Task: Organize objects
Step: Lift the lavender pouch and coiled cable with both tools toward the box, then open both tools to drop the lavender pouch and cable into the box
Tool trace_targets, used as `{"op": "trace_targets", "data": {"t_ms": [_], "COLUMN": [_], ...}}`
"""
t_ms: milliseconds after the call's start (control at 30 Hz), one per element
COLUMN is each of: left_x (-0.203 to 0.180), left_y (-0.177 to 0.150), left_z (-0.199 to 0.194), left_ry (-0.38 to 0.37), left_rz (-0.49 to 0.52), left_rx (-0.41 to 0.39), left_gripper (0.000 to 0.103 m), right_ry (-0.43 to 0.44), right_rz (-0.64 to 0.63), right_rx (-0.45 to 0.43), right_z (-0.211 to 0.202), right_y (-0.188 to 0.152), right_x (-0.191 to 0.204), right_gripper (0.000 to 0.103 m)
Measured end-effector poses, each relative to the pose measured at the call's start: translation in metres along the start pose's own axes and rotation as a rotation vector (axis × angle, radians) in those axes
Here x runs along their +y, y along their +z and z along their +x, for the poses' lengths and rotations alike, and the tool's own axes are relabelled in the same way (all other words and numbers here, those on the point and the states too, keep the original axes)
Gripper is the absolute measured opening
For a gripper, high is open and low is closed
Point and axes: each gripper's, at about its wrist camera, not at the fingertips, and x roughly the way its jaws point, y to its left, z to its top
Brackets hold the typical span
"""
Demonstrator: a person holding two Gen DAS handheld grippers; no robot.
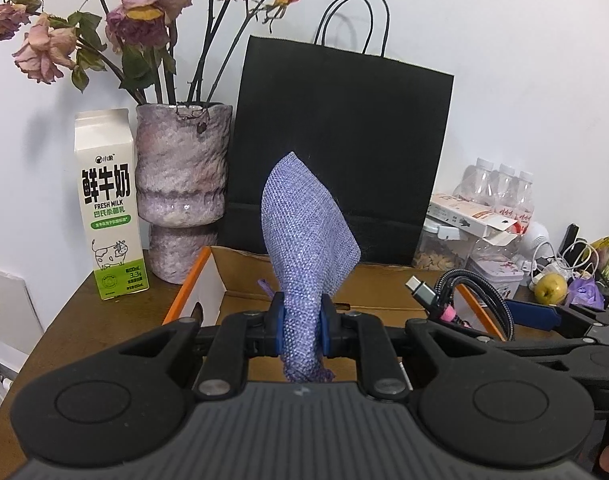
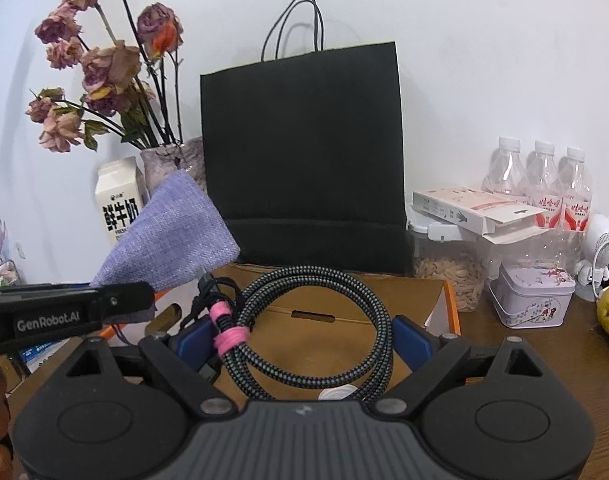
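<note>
left tool point(image 1: 301, 322) pinching pouch point(image 1: 308, 240), box rim point(image 1: 188, 284) below

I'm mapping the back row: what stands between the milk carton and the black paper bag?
The mottled purple vase of dried roses, seen in both wrist views, plainest in the left.

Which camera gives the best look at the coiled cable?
The right wrist view: the whole cable coil lies between the right gripper's wide jaws. The left wrist view catches only its plug end and some strands at the right edge.
</note>
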Motion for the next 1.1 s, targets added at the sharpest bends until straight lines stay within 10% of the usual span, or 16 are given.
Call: {"op": "trace_targets", "data": {"t_ms": [900, 1000, 1100], "left_x": [0.009, 0.01, 0.01], "left_y": [-0.014, -0.014, -0.013], "left_z": [0.049, 0.048, 0.045], "left_ry": [0.012, 0.028, 0.055], "left_rz": [-0.009, -0.009, -0.011], "left_rx": [0.075, 0.063, 0.04], "left_gripper": [0.02, 0.041, 0.096], "right_ry": [-0.062, -0.074, -0.089], "right_rz": [0.011, 0.018, 0.039], "right_rx": [0.046, 0.057, 0.069], "right_z": [0.037, 0.04, 0.042], "right_y": [-0.017, -0.018, -0.019], "right_x": [-0.008, -0.011, -0.015], "right_gripper": [0.093, 0.093, 0.096]}}
